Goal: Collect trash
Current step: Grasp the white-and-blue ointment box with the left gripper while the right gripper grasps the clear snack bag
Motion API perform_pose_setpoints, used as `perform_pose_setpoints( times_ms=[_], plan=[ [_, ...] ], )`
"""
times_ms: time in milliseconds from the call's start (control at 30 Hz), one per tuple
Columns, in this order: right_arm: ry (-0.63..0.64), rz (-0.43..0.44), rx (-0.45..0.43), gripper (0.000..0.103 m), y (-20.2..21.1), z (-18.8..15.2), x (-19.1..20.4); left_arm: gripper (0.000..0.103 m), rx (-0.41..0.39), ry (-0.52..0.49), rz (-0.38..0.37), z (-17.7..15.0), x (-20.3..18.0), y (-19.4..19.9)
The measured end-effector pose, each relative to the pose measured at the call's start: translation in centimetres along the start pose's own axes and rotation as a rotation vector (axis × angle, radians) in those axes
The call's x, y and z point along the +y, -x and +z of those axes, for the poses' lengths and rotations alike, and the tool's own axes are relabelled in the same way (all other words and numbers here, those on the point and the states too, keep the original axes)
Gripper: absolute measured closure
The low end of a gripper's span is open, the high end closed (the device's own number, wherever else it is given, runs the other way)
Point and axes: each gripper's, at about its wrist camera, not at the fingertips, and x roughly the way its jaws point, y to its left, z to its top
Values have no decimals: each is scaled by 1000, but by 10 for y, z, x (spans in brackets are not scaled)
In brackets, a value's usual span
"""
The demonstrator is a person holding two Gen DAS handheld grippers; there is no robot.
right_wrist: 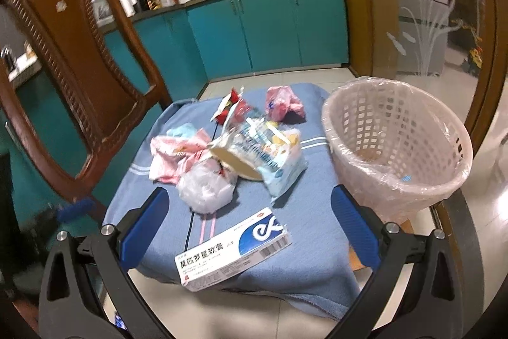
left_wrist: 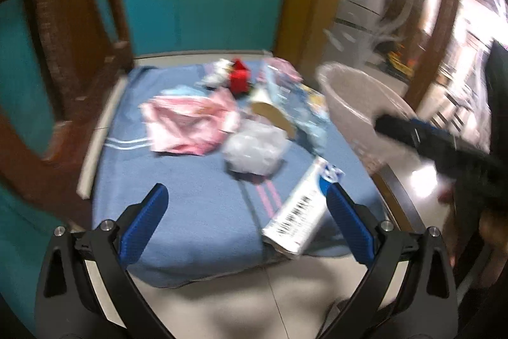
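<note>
A blue cloth (right_wrist: 222, 247) covers the tabletop, with a carved wooden chair (right_wrist: 73, 59) to its left and teal cabinets (right_wrist: 270, 30) behind. At the cloth's right edge stands the pink lattice bin (right_wrist: 397, 145), lined with a clear bag and tilted toward the camera. It looks almost empty; only a small blue speck shows near the bottom, though the liner's glare makes that hard to confirm.

So the collecting has barely begun, as far as can be judged. All the trash lies on the cloth: a crumpled pink wrapper (right_wrist: 177, 154) at the left, a pale blue snack packet (right_wrist: 273, 161) in the middle leaning on a torn cardboard piece, a balled clear plastic bag (right_wrist: 206, 189) in front of it, a pink bag (right_wrist: 282, 104) and a red wrapper (right_wrist: 231, 107) at the far side, and a white-and-blue medicine box (right_wrist: 235, 247) nearest the front edge.

The right claw (right_wrist: 249, 231) is spread wide and empty, hovering above the medicine box, which sits between its fingers' line of sight. The left claw (left_wrist: 247, 221) is likewise spread, holding nothing, in a blurred view over the same cloth.
</note>
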Motion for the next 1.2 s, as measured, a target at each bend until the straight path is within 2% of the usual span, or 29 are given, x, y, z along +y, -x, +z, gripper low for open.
perform_pose_setpoints(
  times_ms=[33,133,233,333,433,467,533,567,633,667,700,833,900,1000,1133,1200],
  plan=[
    [-8,0,-3,3,0,1,-2,4,26,-40,-47,-2,-8,-7],
    [-22,-3,-6,3,0,3,-6,4,86,-150,-117,-9,-30,-29],
    [-30,-2,0,3,-1,3,-9,4,136,-235,-144,-16,-46,-51],
    [-36,-4,0,3,-2,4,-11,5,201,-236,-186,-22,-51,-73],
    [-42,-4,2,3,-3,4,-12,10,241,-239,-154,-24,-53,-90],
    [-43,-4,3,3,-3,3,-13,13,252,-240,-143,-25,-54,-94],
    [-42,-5,5,3,-4,3,-13,28,275,-235,-137,-27,-53,-101],
    [-40,-6,7,3,-4,3,-13,31,265,-239,-126,-27,-53,-101],
    [-43,-7,7,3,-5,3,-14,46,260,-245,-111,-26,-53,-102],
    [-44,-7,7,3,-5,4,-14,51,261,-234,-114,-25,-51,-101],
    [-44,-8,7,3,-5,3,-14,62,262,-219,-118,-23,-47,-101],
    [-41,-11,11,3,-8,3,-15,63,265,-196,-102,-21,-36,-98],
    [-30,-17,11,3,-9,3,-15,63,231,-190,-73,-18,-29,-86],
    [-9,-32,19,3,-17,4,-17,63,155,-149,-84,-5,-22,-56],
    [57,-49,55,3,-40,7,-16,63,-8,-79,-69,14,-1,4],
    [108,-44,87,3,-59,10,-10,63,-74,-25,-20,20,12,22]
  ],
)
